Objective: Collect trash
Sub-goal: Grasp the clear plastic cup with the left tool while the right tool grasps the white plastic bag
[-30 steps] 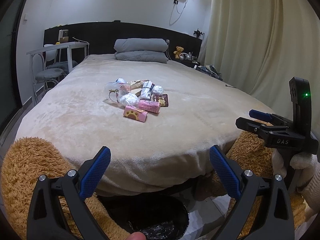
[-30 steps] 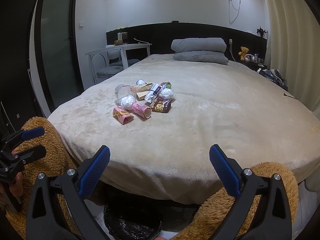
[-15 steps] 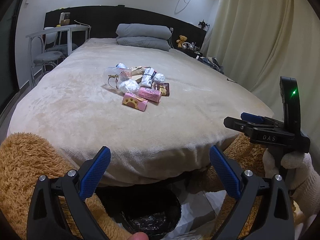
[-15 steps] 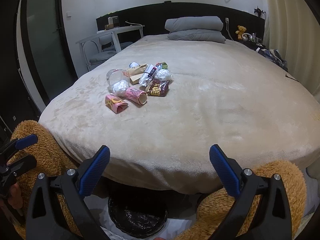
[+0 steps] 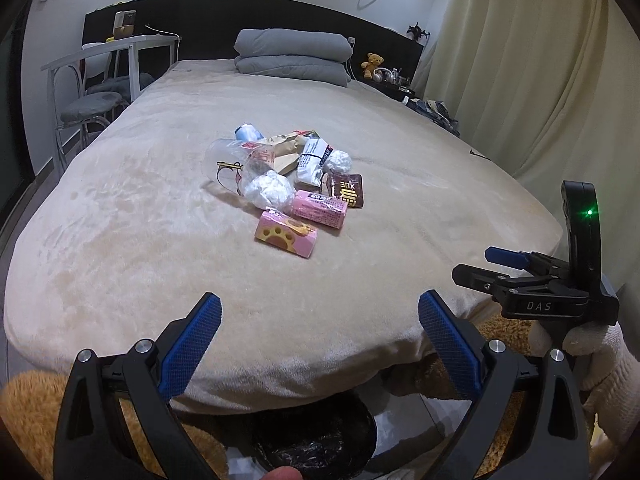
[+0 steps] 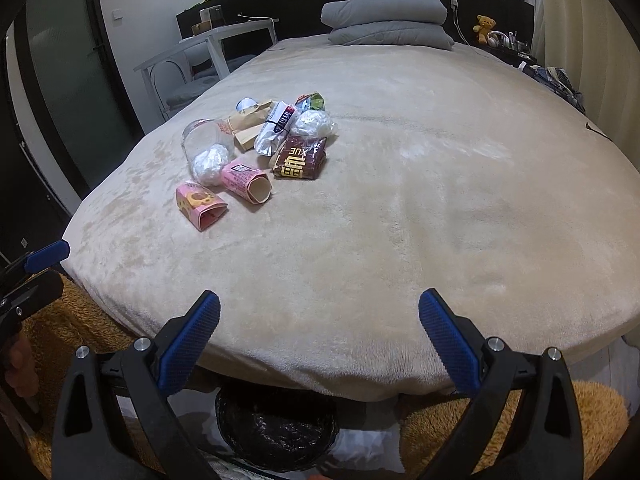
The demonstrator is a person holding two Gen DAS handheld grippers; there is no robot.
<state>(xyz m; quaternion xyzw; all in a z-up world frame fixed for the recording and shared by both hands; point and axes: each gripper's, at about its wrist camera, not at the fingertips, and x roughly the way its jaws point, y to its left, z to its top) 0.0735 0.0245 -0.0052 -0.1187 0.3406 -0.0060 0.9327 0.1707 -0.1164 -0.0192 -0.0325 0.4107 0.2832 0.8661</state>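
A pile of trash lies mid-bed on the beige blanket [image 5: 120, 240]: a pink paw-print box [image 5: 286, 233], a pink carton [image 5: 319, 209], a brown wrapper [image 5: 347, 190], white crumpled paper [image 5: 269, 189] and a clear plastic cup [image 5: 230, 160]. The same pile shows in the right wrist view, with the paw-print box [image 6: 199, 205] and brown wrapper [image 6: 300, 158] nearest. My left gripper [image 5: 320, 332] hangs open over the bed's foot edge, empty. My right gripper [image 6: 319, 330] is open and empty too, short of the pile. A black-lined bin [image 6: 276, 428] sits on the floor below both.
Grey pillows [image 5: 292, 56] lie at the headboard. A white desk and chair [image 5: 92, 92] stand left of the bed. Curtains [image 5: 540, 80] hang on the right. Brown fuzzy sleeves [image 6: 500, 432] flank the bin. The right gripper's body [image 5: 536, 292] shows at the left view's right edge.
Both grippers have risen and moved forward over the bed's foot edge, so the trash pile looks nearer. Both stay open and empty.
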